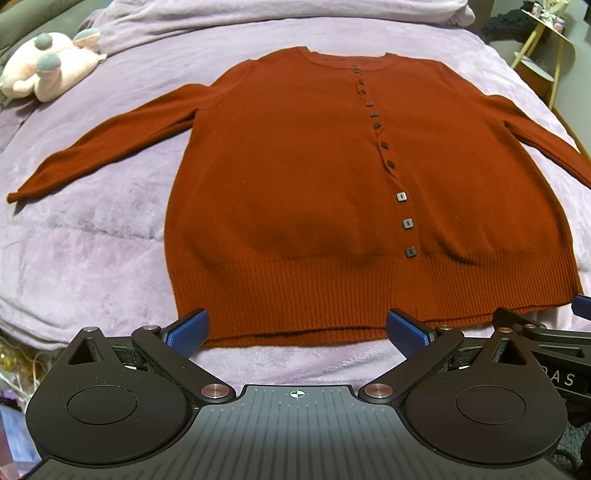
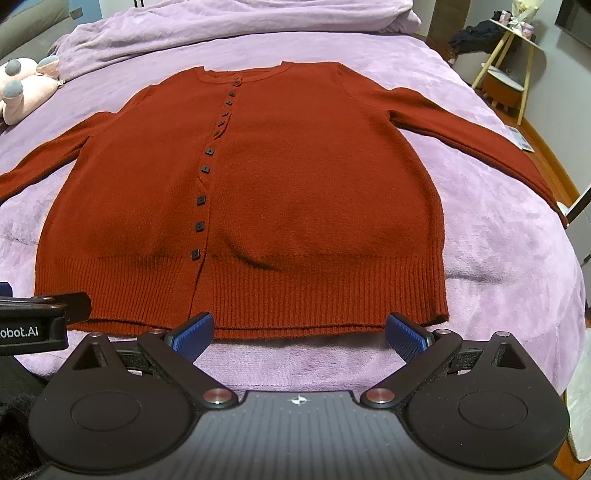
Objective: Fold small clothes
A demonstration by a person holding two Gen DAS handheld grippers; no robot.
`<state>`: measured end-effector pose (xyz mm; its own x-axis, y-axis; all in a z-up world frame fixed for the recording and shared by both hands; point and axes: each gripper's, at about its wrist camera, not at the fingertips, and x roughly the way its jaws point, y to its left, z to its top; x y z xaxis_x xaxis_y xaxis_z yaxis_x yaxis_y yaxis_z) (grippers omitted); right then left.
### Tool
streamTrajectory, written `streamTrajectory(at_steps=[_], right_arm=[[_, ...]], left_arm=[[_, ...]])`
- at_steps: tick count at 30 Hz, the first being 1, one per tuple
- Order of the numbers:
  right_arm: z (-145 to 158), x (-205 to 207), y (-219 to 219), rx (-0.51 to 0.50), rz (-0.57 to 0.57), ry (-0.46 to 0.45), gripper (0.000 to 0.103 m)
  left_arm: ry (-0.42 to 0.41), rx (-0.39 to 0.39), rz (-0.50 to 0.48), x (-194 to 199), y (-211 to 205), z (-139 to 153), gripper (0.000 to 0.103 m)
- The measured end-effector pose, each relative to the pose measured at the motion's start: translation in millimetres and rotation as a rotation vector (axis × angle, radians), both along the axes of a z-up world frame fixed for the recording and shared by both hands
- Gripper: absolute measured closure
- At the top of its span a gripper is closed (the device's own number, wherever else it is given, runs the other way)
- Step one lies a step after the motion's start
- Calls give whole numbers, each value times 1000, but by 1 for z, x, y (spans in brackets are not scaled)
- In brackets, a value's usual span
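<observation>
A rust-red buttoned cardigan (image 1: 295,177) lies flat and face up on the bed, sleeves spread out to both sides, ribbed hem nearest me. It also shows in the right wrist view (image 2: 277,192). My left gripper (image 1: 297,334) is open and empty, just in front of the hem's left half. My right gripper (image 2: 299,336) is open and empty, just in front of the hem's right half. Each gripper's edge shows in the other's view: the right gripper (image 1: 546,332) and the left gripper (image 2: 37,317).
A lilac blanket (image 1: 92,221) covers the bed. A pink plush toy (image 1: 48,74) lies at the far left. A bunched lilac cover (image 2: 221,26) lies at the head. A yellow-legged side table (image 2: 509,66) stands right of the bed.
</observation>
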<state>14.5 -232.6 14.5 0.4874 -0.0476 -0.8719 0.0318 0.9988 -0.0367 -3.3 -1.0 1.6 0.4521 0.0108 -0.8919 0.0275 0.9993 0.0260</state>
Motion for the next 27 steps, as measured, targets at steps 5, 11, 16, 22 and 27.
streamTrajectory(at_steps=[5, 11, 16, 22, 27], right_arm=[[0, 0, -1, 1, -1, 1, 4], [0, 0, -1, 1, -1, -1, 4], [1, 0, -1, 1, -2, -1, 4], [1, -1, 0, -1, 2, -2, 4], [1, -1, -1, -3, 2, -3, 4]], left_arm=[[0, 3, -1, 0, 0, 0, 0], [1, 3, 2, -1, -1, 0, 0], [2, 3, 1, -1, -2, 0, 0], [2, 4, 3, -1, -2, 0, 0], [2, 4, 2, -1, -2, 0, 0]])
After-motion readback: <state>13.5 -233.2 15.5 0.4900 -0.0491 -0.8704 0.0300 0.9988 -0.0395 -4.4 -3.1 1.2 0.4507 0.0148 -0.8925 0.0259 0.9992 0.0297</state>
